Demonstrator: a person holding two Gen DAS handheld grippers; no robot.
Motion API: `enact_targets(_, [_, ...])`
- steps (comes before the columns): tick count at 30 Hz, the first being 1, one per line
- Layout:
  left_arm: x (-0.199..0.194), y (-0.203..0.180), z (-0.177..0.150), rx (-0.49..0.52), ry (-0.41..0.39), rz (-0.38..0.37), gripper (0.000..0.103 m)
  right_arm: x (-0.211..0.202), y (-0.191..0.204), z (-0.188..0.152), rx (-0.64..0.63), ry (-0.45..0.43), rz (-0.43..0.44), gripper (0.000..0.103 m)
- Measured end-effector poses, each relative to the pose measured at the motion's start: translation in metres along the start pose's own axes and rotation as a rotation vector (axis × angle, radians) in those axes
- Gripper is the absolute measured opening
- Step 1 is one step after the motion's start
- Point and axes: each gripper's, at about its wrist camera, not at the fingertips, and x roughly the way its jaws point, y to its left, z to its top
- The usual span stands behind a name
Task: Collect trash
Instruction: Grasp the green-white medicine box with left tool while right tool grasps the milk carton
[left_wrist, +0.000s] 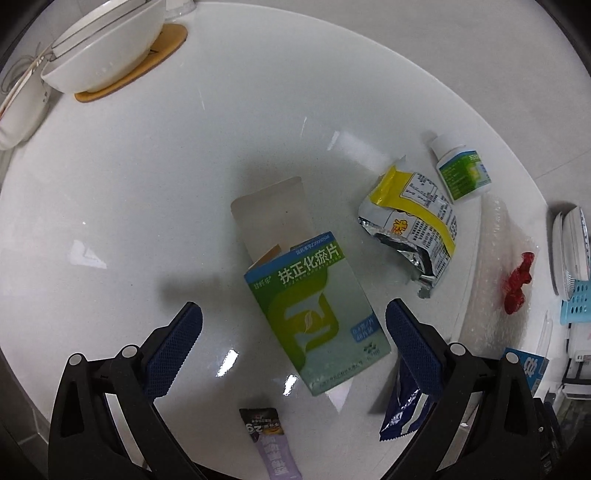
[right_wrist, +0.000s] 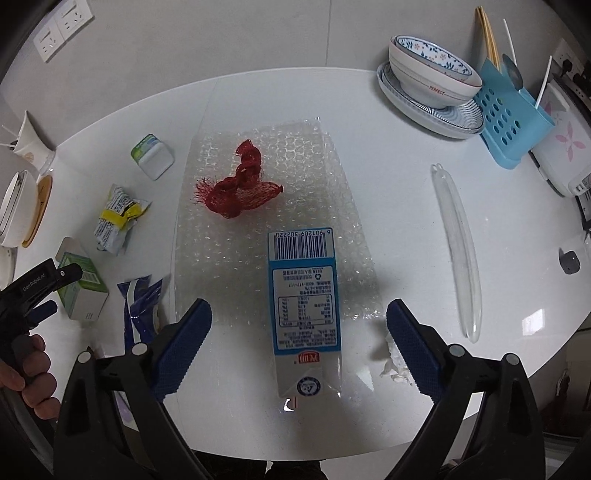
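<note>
Trash lies scattered over a white round table. In the left wrist view a green and blue medicine box with its end flap open lies flat on the tabletop, directly between the spread fingers of the left gripper, whose blue pads stand well clear of it on either side; the gripper is released and grasps nothing. To the right of the box lies a crumpled yellow and silver snack wrapper, and just beyond that a small white bottle on its side. Near the camera sit a purple sachet and a dark blue wrapper, the latter partly behind the right-hand finger. At the far left, a white bowl rests on a wooden coaster.

In the right wrist view a flattened blue and white milk carton lies lengthwise on a sheet of bubble wrap, between the wide-apart fingers of the right gripper; the pads do not touch it, so this gripper is also released. A red mesh net sits on the far part of the bubble wrap. A crumpled white tissue lies beside the right finger, and a long clear plastic sleeve lies further right. A person's hand holds the left gripper at the left edge.
</note>
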Motion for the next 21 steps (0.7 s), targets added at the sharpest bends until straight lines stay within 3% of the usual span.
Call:
enact_targets(4, [0.007, -0.002, 0.005, 0.016, 0.01, 0.013, 0.096, 0.009, 0.0, 0.004, 0.021, 0.024, 0.001, 0.084])
enact_targets(8, [0.013, -0.004, 0.009, 0.037, 0.027, 0.028, 0.088, 0.017, 0.0, 0.008, 0.039, 0.045, 0.001, 0.077])
enact_targets(13, [0.02, -0.001, 0.014, 0.057, 0.057, 0.034, 0.067, 0.026, 0.0, 0.009, 0.057, 0.075, 0.0, 0.064])
enact_targets(15, [0.024, 0.0, 0.015, 0.074, 0.066, 0.027, 0.052, 0.028, 0.0, 0.01, 0.062, 0.082, -0.004, 0.058])
enact_targets(18, [0.026, 0.001, 0.015, 0.098, 0.064, 0.024, 0.049, 0.031, 0.0, 0.01, 0.069, 0.096, -0.015, 0.042])
enact_targets(21, [0.02, 0.001, 0.011, 0.127, 0.042, 0.01, 0.048, 0.027, -0.002, 0.009, 0.079, 0.085, -0.011, 0.04])
